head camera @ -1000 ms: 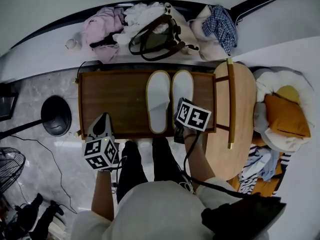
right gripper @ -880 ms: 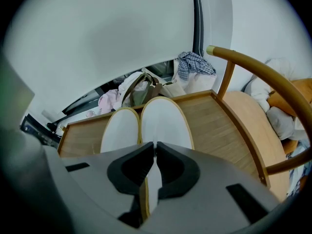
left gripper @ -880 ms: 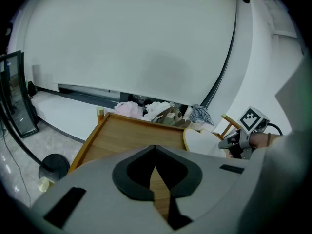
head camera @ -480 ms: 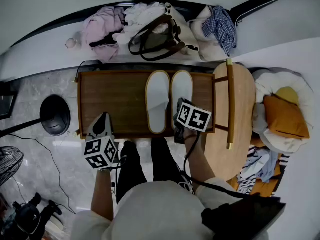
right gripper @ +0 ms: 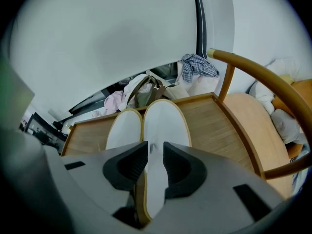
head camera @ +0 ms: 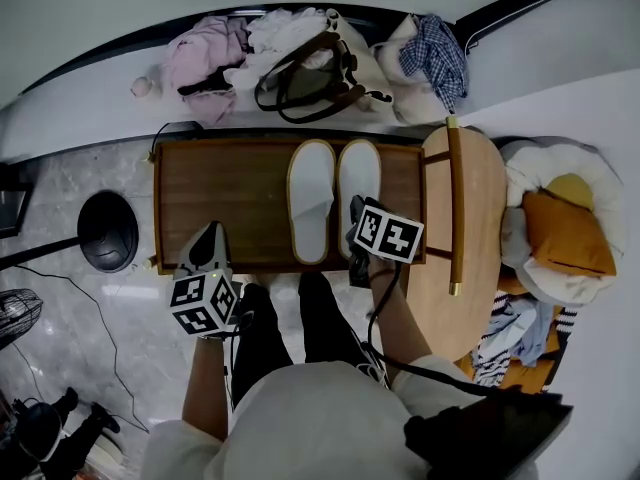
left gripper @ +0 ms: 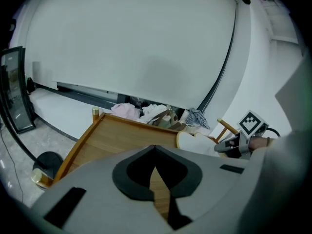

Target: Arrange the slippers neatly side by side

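**A:** Where do we find the slippers?

**B:** Both lie flat on the bench (head camera: 230,203), right of its middle. The left slipper (head camera: 310,200) and the right slipper (head camera: 362,173) have their long sides touching. Their toes are level with each other near the far edge, and their heels are turned to the near edge.

**A:** And our right gripper (right gripper: 154,150)?

**B:** We hold it over the heel end of the right slipper, pointing steeply down. Its fingers (right gripper: 183,167) have just been opening and now stand spread. That slipper's inner rim lies in the gap between them, and we see neither pad pressing on it.

**A:** What about our left gripper (left gripper: 154,147)?

**B:** It hangs at the near edge of the bench, towards the near left corner, well apart from the slippers. Its fingers (left gripper: 131,172) are pressed together at the tips and pinch nothing. Only bare wood shows through the slit behind the tips.

**A:** What else do we see around the bench?

**B:** A bag (head camera: 310,78) with brown handles lies among heaped clothes beyond the far edge. A wooden chair (head camera: 475,218) stands just beside the right edge.
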Motion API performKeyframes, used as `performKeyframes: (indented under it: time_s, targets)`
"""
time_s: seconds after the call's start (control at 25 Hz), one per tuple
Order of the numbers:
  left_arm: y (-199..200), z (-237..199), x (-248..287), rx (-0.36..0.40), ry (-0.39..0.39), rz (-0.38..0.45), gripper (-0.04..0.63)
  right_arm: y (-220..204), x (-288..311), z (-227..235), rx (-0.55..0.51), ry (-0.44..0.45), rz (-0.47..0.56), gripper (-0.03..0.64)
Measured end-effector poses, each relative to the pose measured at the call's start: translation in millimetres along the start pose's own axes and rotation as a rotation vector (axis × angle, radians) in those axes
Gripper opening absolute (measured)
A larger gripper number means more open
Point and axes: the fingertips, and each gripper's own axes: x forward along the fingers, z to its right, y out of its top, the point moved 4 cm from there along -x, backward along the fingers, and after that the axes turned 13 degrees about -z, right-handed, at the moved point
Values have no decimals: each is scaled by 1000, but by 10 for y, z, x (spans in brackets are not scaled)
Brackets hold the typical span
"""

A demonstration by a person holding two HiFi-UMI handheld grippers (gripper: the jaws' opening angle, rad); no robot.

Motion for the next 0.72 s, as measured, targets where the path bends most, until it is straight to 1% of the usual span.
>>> performKeyframes:
  time_s: [0.16, 0.48, 0.56, 0.64, 0.72]
  targets:
    - [8, 87, -4, -14, -25, 17, 17, -13, -84, 26, -17, -5, 16, 117]
    - [-30, 241, -119, -26, -41, 52, 17, -39, -321, 64, -37, -15, 70, 115]
    - [-1, 285, -171, -8, -30, 62, 17, -36, -405, 56, -47, -13, 88, 115]
    - [73, 349, -212, 26, -17, 77, 17, -6, -499, 49, -62, -12, 108, 114]
    - [178, 434, -240, 58, -23, 97, 17, 24, -605, 56, -70, -15, 134, 111]
